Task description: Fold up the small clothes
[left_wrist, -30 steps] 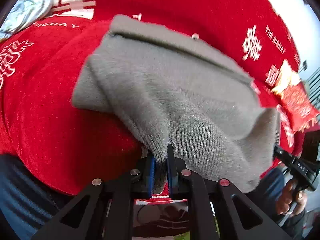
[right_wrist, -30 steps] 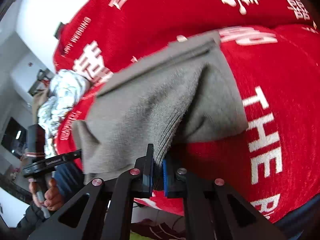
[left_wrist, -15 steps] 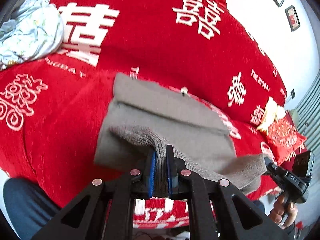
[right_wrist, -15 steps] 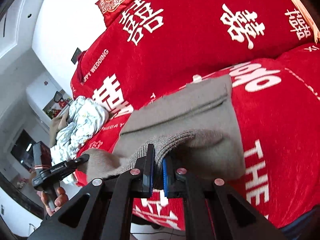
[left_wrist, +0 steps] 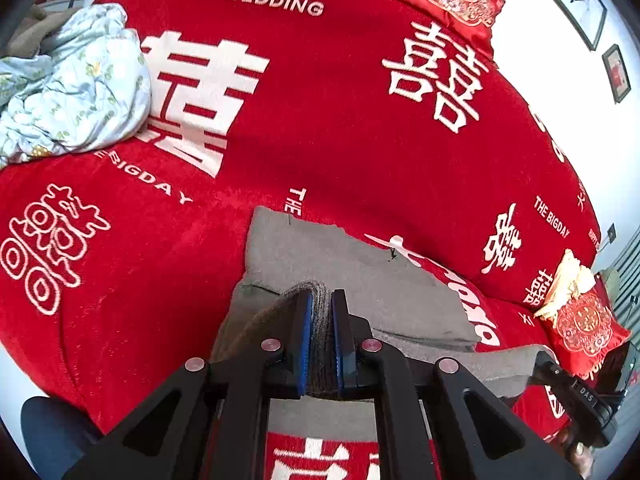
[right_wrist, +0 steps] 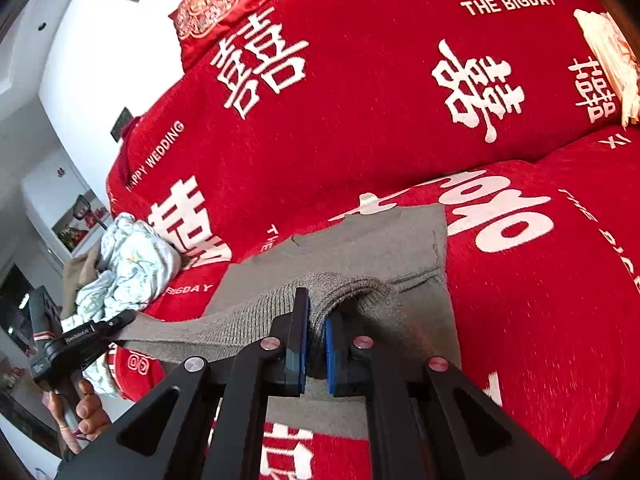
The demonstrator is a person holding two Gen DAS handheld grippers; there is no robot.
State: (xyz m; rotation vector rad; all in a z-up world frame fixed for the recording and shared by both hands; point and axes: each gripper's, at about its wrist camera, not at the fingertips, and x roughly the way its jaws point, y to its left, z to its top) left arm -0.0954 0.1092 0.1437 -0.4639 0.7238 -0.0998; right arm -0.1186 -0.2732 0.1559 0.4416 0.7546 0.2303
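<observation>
A grey knitted garment (left_wrist: 352,276) lies on the red bed cover near its front edge; it also shows in the right wrist view (right_wrist: 372,240). My left gripper (left_wrist: 320,312) is shut on the garment's near left ribbed edge and holds it lifted above the rest. My right gripper (right_wrist: 316,320) is shut on the near right ribbed edge, also lifted. The held edge stretches taut between both grippers. The far part of the garment lies flat on the bed.
A red bed cover (left_wrist: 360,140) with white lettering fills the scene. A crumpled pale floral cloth (left_wrist: 72,84) lies at the far left, also in the right wrist view (right_wrist: 132,264). Red embroidered cushions (left_wrist: 584,324) sit at the right and at the headboard (right_wrist: 216,0).
Both grippers have lifted the near edge of the grey garment up and carried it forward over the far part. The garment looks smaller and lower in both views.
</observation>
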